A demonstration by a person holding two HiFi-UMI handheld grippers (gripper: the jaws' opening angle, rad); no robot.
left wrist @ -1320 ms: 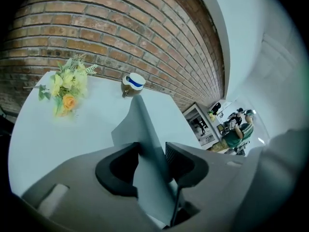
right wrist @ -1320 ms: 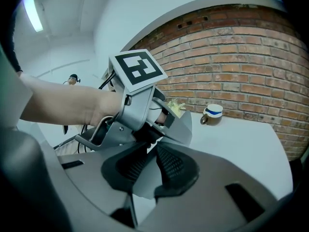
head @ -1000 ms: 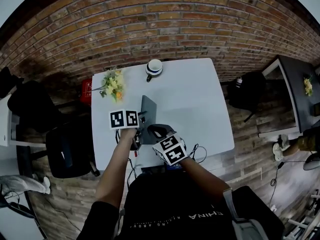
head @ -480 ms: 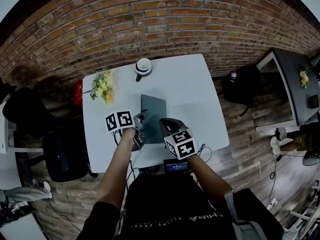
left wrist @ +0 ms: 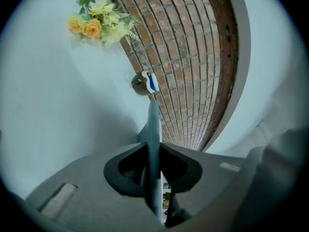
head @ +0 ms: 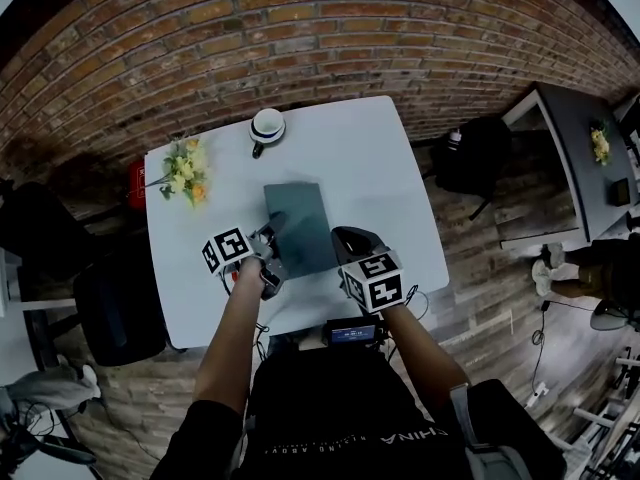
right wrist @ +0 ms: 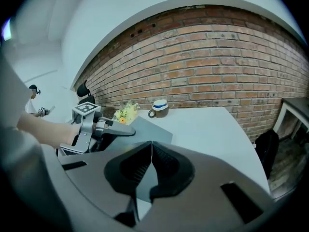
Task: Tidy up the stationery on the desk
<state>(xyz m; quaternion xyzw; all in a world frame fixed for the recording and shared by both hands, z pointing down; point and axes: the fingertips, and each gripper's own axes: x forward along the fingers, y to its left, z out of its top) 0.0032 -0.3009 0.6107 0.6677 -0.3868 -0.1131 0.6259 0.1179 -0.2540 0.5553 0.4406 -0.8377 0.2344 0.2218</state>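
A dark grey-green notebook (head: 300,223) lies on the white table (head: 390,168). My left gripper (head: 270,250) is shut on its left edge. In the left gripper view the thin notebook (left wrist: 153,122) stands edge-on between the pads of that gripper (left wrist: 153,163), whose jaws have just been closing on it. My right gripper (head: 345,236) hovers at the notebook's near right corner. Its jaws (right wrist: 151,149) meet with nothing visible between them, above the notebook (right wrist: 149,128). That view also shows the left gripper (right wrist: 113,128) at the cover's left side.
A white cup with a blue band (head: 267,126) stands at the table's far edge and a bunch of yellow flowers (head: 185,176) at the far left. A small dark device (head: 350,331) sits at the near edge. A black chair (head: 120,298) stands left of the table, a brick wall behind.
The notebook looked narrow before and now shows a broad face. My right gripper has moved to the right, away from the left one. The left gripper has rolled and stays on the notebook's edge.
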